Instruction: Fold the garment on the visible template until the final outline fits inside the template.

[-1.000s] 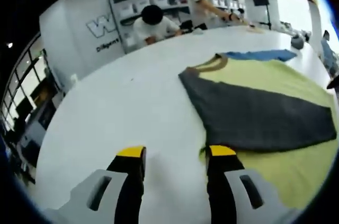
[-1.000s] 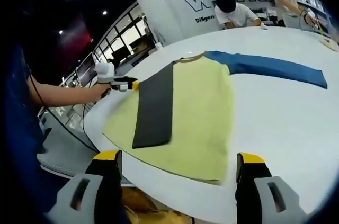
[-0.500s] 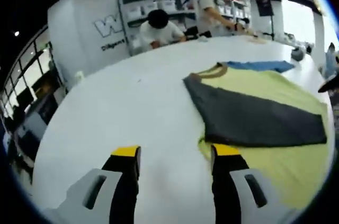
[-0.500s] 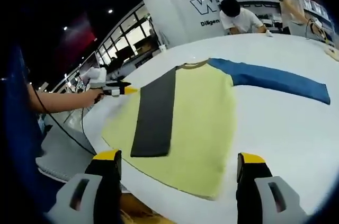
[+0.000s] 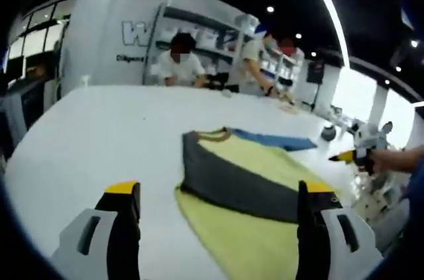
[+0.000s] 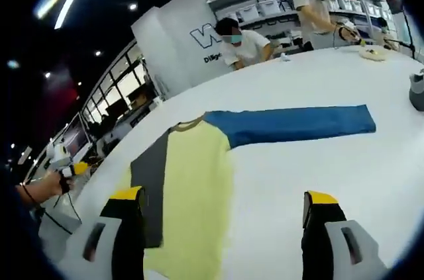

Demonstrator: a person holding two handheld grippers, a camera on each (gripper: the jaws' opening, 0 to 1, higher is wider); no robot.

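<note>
A yellow shirt [image 5: 262, 240] is lying flat on a white table [image 5: 93, 134], with its brown collar [image 5: 215, 136] pointing away from the left gripper. A grey sleeve [image 5: 232, 184] is lying folded across the yellow body, and a blue sleeve [image 5: 268, 140] is stretching outward beyond the collar. No template outline is showing on the table surface.

The left gripper [image 5: 215, 190] is hovering over the near table edge with its yellow-tipped jaws spread wide and nothing between them; the shirt's near corner is lying between the jaws further ahead. In the right gripper view, this same gripper is appearing at far left, held in a hand [image 6: 40, 187].

The right gripper [image 6: 224, 197] is likewise hovering with its jaws spread wide and gripping nothing. From this side the shirt [image 6: 192, 194] is lying with the grey sleeve [image 6: 151, 181] on its left part and the blue sleeve [image 6: 291, 124] running out flat to the right across the table [image 6: 331, 167]. In the left gripper view, the right gripper is appearing at far right, held in a hand [image 5: 384, 159].

Two people [image 6: 244, 43] are leaning over the table's far edge, in front of white shelves [image 6: 265, 8].
</note>
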